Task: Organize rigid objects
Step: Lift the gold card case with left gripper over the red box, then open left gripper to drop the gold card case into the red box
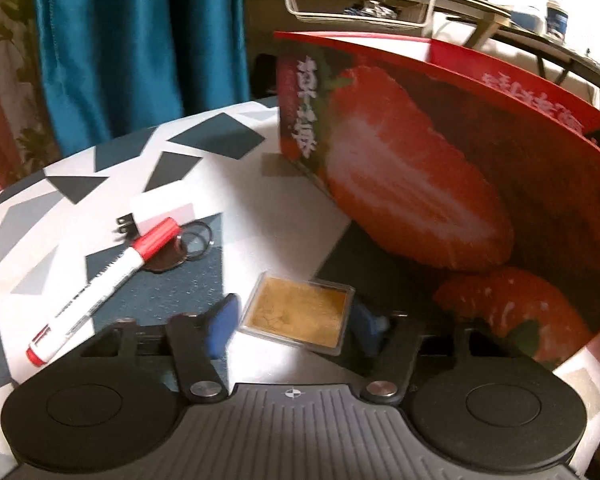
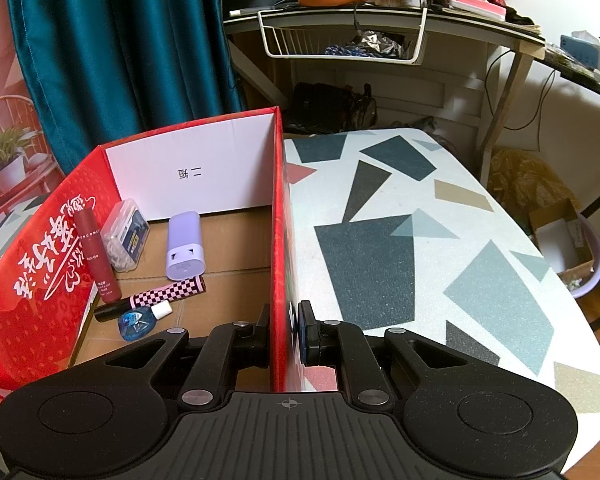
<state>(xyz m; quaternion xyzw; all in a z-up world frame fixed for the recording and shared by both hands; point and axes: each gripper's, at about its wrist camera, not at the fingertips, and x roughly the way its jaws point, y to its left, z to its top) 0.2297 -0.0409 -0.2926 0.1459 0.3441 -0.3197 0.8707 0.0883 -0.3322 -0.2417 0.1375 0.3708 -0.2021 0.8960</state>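
Note:
In the left wrist view my left gripper (image 1: 296, 328) is open around a flat clear case with a gold inside (image 1: 298, 314) that lies on the table; the blue fingers stand at either side of it. A red-capped white marker (image 1: 104, 280), a white charger plug (image 1: 162, 210) and a key ring with a brown tag (image 1: 186, 246) lie to the left. The red strawberry box (image 1: 440, 184) stands at the right. In the right wrist view my right gripper (image 2: 285, 334) is shut on the box's right wall (image 2: 279, 240).
Inside the box lie a lilac power bank (image 2: 184, 246), a dark red tube (image 2: 97, 256), a clear case of swabs (image 2: 125, 234), a checkered pen (image 2: 156, 298) and a blue dropper bottle (image 2: 140, 318). The patterned table (image 2: 420, 248) extends right. A cluttered desk (image 2: 380, 12) stands behind.

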